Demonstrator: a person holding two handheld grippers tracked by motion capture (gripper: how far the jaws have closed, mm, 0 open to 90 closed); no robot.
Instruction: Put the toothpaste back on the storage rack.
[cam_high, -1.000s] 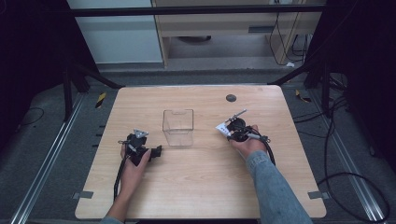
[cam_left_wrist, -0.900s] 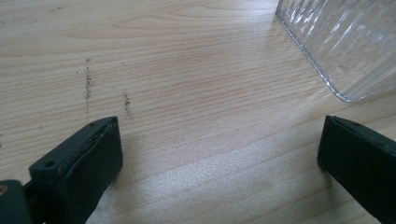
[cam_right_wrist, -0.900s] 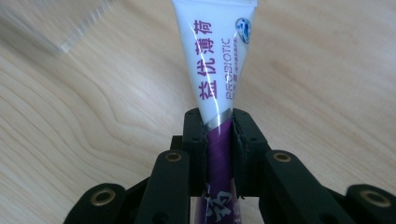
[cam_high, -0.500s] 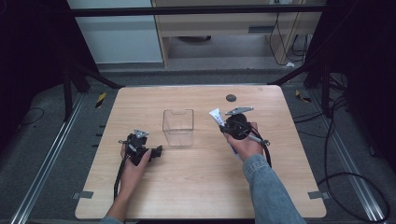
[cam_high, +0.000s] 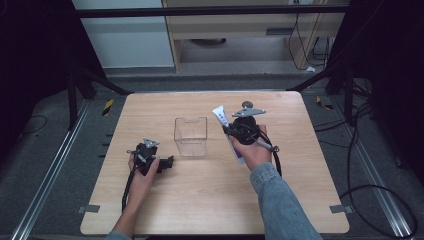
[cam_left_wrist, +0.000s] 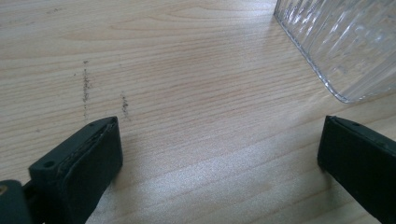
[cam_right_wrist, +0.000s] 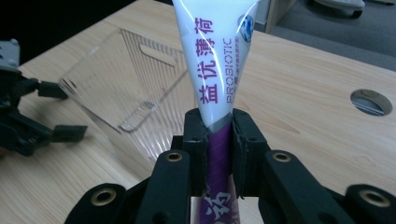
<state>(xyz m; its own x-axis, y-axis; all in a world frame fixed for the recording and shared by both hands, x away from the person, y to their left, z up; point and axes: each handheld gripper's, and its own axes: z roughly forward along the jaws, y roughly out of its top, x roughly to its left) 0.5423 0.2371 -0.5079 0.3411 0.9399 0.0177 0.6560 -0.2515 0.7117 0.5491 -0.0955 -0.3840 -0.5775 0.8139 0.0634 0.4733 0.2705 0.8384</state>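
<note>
The right tool (cam_right_wrist: 218, 140) is clamped on a white and purple printed toothpaste tube (cam_right_wrist: 215, 56), held above the wooden table (cam_high: 300, 200) with its long axis tilted toward the clear ribbed plastic box (cam_high: 190, 136). The box stands just left of the tube, between both tools. The left tool (cam_left_wrist: 219, 154) rests with jaws spread wide and empty beside the box, so the right hand appears placed for insertion.

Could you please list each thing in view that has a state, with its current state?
Toothpaste tube: lifted off the table, clamped near its purple end, flat crimped end up.
Clear plastic container: upright on the table, empty.
Right gripper: shut on the toothpaste tube.
Left gripper: open, low over the table, beside the container.
</note>
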